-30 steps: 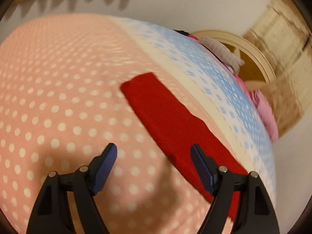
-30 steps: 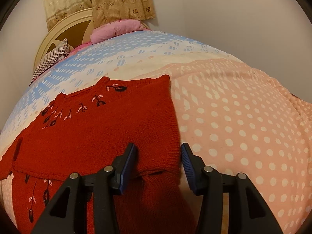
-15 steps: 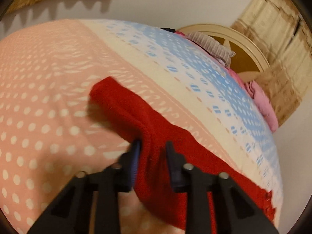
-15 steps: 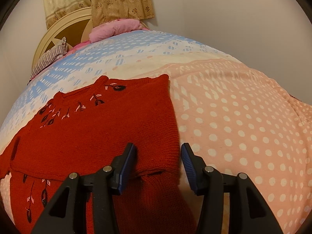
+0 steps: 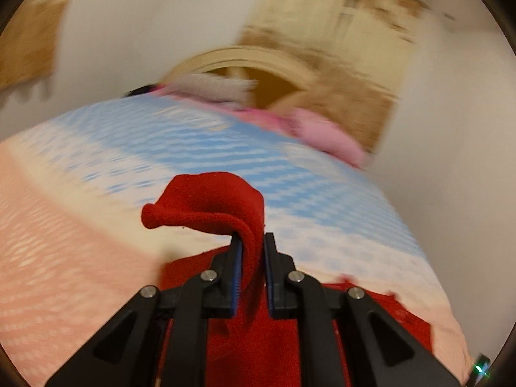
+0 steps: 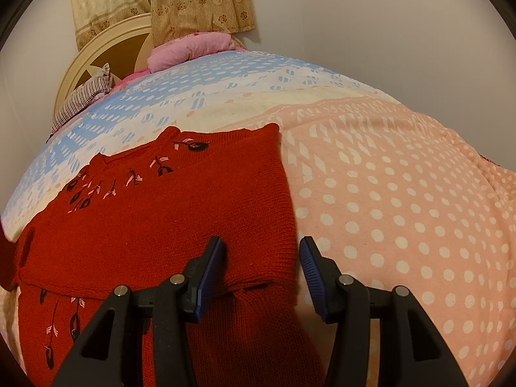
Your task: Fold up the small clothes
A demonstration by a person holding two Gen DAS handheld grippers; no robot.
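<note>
We find no readable text, label, brand, number or sign in either view.
</note>
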